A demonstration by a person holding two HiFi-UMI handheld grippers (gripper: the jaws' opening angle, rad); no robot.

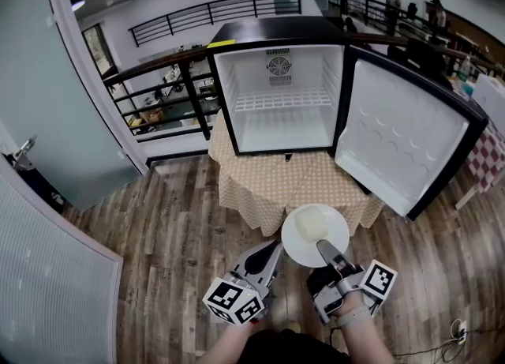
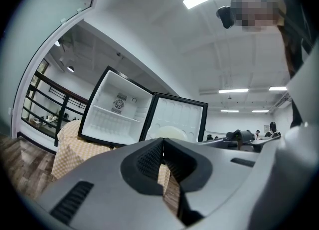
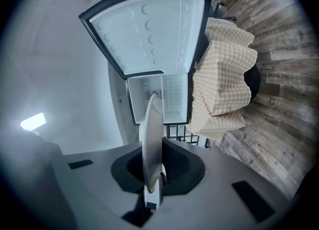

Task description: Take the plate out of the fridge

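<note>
A white plate point(image 1: 314, 232) hangs in front of the table, outside the fridge, with my right gripper point(image 1: 325, 249) shut on its near rim. In the right gripper view the plate point(image 3: 151, 124) stands edge-on between the pads, and the right gripper point(image 3: 153, 150) clamps it. My left gripper point(image 1: 272, 254) hovers just left of the plate, shut on nothing; in its own view the left gripper point(image 2: 162, 142) shows its jaws meeting at the tips. The black fridge point(image 1: 280, 98) stands open on the table, its white inside bare except for a wire shelf, and its door point(image 1: 402, 137) is swung out to the right.
The fridge sits on a small table under a yellow checked cloth point(image 1: 268, 185). A black railing point(image 1: 170, 90) runs behind it and a glass door point(image 1: 47, 94) stands at the left. A red-checked table point(image 1: 485, 157) is at the right edge. Wooden floor lies all around.
</note>
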